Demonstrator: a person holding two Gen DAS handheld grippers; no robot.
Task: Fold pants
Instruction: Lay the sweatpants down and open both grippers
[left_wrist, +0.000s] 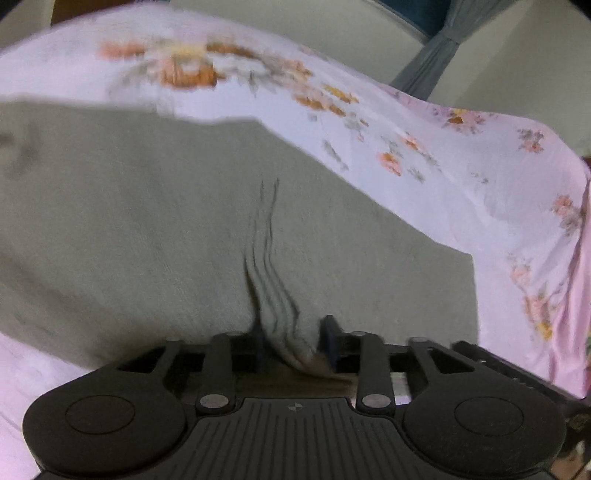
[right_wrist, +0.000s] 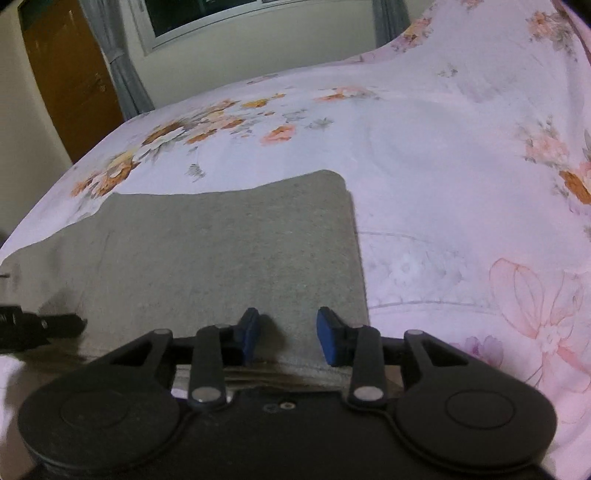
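Observation:
Grey-green pants (left_wrist: 147, 229) lie spread on a bed with a pink floral sheet (left_wrist: 424, 177). My left gripper (left_wrist: 291, 339) has its jaws partly apart with the near edge of the pants bunched and pinched between them; wrinkles run up from the grip. In the right wrist view the pants (right_wrist: 221, 251) lie flat, their right edge straight. My right gripper (right_wrist: 288, 336) is open, its blue pads (right_wrist: 328, 332) standing apart over the near edge of the cloth. The left gripper's dark body (right_wrist: 37, 326) shows at the left edge there.
The floral sheet (right_wrist: 443, 184) spreads wide to the right and beyond the pants. A brown door (right_wrist: 70, 81), grey curtains (right_wrist: 125, 74) and a window (right_wrist: 221, 18) stand behind the bed. A curtain (left_wrist: 432, 62) also shows in the left wrist view.

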